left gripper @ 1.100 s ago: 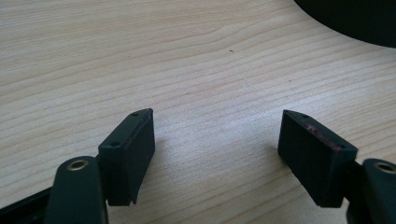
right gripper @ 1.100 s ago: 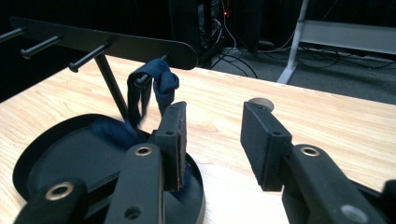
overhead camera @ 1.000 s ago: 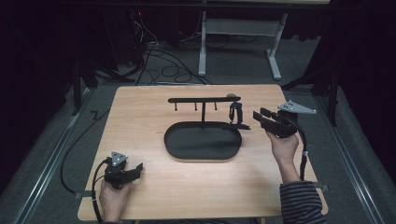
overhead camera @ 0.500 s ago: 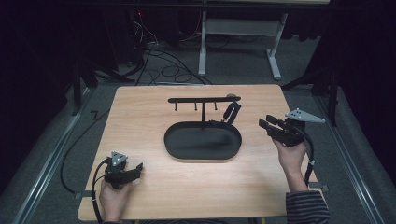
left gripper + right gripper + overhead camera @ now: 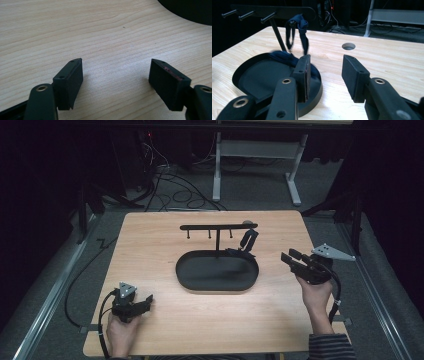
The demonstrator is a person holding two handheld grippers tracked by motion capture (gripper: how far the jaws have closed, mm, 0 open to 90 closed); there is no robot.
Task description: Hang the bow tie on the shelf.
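Right hand-held gripper point(image 5: 291, 258) open, beside tray point(image 5: 200, 282); strap point(image 5: 247, 240) hangs from rack point(image 5: 218, 226).

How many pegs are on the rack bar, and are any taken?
4: three bare pegs hang along the bar; the fourth, at its right end, is hidden under the dark strap.

Mid-tabletop point(image 5: 150, 330): the tray point(image 5: 200, 275) with the peg rack point(image 5: 218, 226) rising from its far rim. A strap point(image 5: 247, 240) hangs from the rack's right end and trails onto the tray's far right edge. Your right gripper point(image 5: 289, 257) sits right of the tray, well apart from the strap. Your left gripper point(image 5: 145, 301) rests near the front left corner, left of and nearer you than the tray.
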